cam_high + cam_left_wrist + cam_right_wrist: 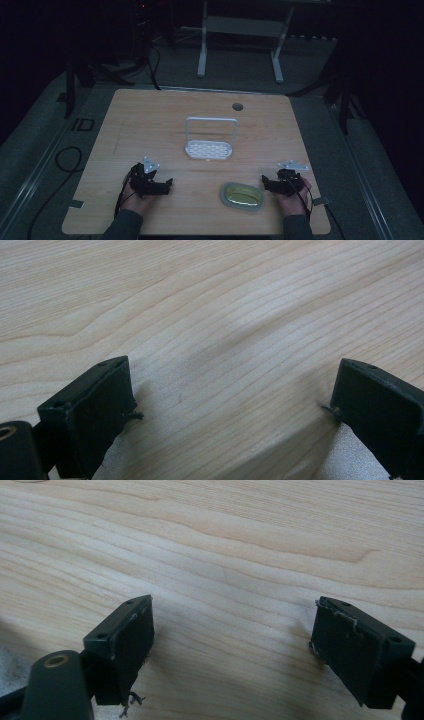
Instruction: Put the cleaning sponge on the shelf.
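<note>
**Dish within reach, both grippers empty**

The left gripper (pixel 167 184) and right gripper (pixel 265 183) rest near the front edge of the light wooden table (pixel 150 120), each with jaws spread wide and nothing between them. The shallow oval dish with a grey rim and yellowish-green inside (pixel 242 196) lies on the table just beside the right gripper, on its inner side. It appears rigid, light and probably smooth, so a pinch across the raised rim at a long side seems the soundest hold. The white plastic rack with an upright loop handle (pixel 209 141) stands well apart, toward mid-table. Dim lighting conceals the dish's material and any contents.
</note>
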Demonstrator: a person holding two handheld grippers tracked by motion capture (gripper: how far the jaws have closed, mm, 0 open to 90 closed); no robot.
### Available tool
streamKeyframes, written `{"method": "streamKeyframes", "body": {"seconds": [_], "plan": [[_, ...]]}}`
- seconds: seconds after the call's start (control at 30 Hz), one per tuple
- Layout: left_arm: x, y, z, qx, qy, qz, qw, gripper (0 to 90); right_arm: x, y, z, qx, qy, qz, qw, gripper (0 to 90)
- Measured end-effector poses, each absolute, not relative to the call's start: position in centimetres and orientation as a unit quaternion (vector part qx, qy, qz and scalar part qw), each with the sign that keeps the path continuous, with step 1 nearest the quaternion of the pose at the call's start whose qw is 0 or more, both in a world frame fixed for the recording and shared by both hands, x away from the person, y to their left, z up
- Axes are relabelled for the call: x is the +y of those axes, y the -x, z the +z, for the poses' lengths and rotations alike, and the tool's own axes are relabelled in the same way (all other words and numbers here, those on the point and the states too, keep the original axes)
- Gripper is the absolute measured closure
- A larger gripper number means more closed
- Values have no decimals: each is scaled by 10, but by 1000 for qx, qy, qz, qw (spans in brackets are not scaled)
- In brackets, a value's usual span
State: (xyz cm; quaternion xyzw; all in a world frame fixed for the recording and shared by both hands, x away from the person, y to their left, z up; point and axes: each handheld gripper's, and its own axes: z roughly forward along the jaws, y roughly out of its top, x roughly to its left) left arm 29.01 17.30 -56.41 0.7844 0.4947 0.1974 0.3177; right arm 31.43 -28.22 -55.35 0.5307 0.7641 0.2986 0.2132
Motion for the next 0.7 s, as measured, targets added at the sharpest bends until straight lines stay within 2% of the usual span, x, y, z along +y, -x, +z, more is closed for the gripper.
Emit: {"method": "streamKeyframes", "body": {"seconds": [0.03, 0.1, 0.37, 0.7], "plan": [[173, -290, -564, 495, -785, 197, 318, 36, -282, -312, -551, 766, -527, 299, 212, 238], [173, -290, -564, 495, -785, 197, 317, 36, -283, -311, -549, 766, -525, 306, 210, 262], [173, -290, -564, 495, -785, 197, 317, 36, -283, -306, -532, 781, -494, 317, 214, 278], [173, -290, -564, 495, -785, 197, 317, 36, -283, -298, -507, 808, -447, 321, 210, 394]]}}
